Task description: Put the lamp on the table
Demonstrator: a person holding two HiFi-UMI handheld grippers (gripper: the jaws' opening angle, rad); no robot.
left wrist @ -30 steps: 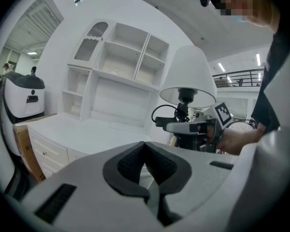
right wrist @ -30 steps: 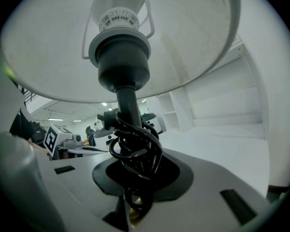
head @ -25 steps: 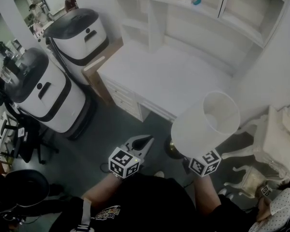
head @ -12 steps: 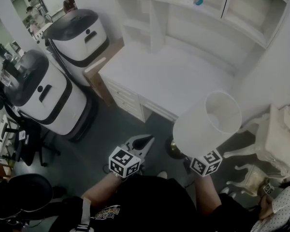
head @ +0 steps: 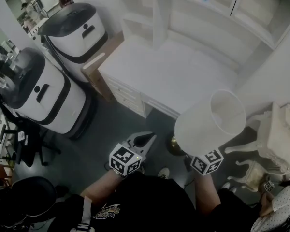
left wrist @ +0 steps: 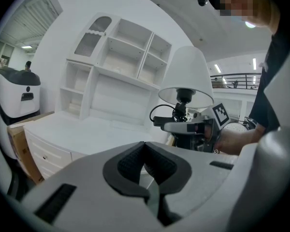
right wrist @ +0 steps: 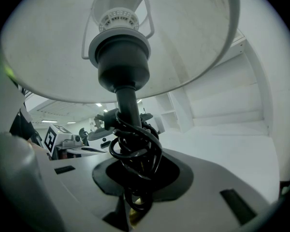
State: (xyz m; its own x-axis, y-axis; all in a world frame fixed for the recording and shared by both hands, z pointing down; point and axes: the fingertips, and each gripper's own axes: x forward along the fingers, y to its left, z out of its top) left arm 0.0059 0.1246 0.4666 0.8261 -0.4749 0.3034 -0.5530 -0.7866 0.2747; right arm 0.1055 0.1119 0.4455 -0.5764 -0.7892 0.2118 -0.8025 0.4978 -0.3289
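Standing clamped between right gripper (right wrist: 135,178) fingers (right wrist: 212,178): lamp (head: 208,124).

Between the right gripper (right wrist: 134,180)'s jaws the lamp (right wrist: 127,98)'s dark stem looks matt, wound with a glossy black cord (right wrist: 140,151); the shade (right wrist: 193,42) above them is white, matt and cloth-like. The left gripper (left wrist: 144,145)'s jaws are smooth grey plastic with ribbed black pads (left wrist: 131,165), and the table (left wrist: 82,129) ahead of them looks smooth, painted white.

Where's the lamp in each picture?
Head view: lamp lower right, just in front of the white table.
Left gripper view: lamp right of centre, shade on top.
Right gripper view: lamp fills the top and middle.
Shared landmark: the white table.
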